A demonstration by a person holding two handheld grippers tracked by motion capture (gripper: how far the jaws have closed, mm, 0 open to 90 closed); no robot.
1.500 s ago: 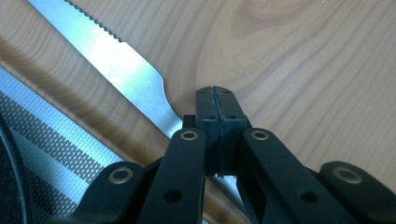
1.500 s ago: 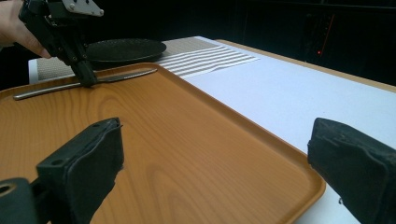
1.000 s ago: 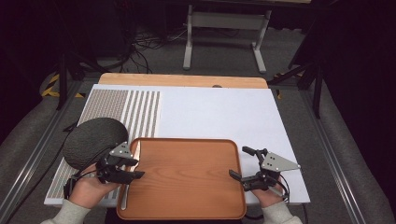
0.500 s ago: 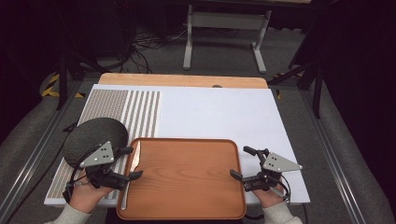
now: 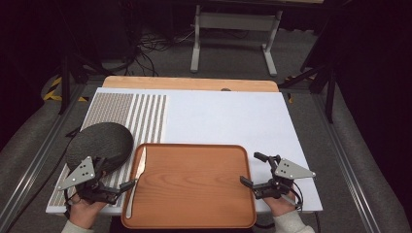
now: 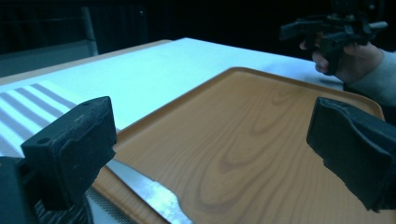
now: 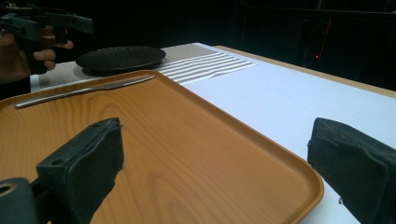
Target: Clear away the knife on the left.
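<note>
Item: knife [image 5: 138, 177], lying on tray [image 5: 194, 184] left rim, blade partly on the wood. L tongs [image 5: 127, 185] have just been opening, now wide, nothing between, and I'm backing them off: knife looks delivered. R tongs [image 5: 252, 172] hanging open, empty, at tray's right edge.

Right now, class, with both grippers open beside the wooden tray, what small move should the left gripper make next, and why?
Probably draw the left gripper back from the silver table knife. Its jaws have just been opening and nothing sits between them; the knife lies along the left edge of the orange-brown wooden tray, so it looks released. The right gripper waits open.
</note>
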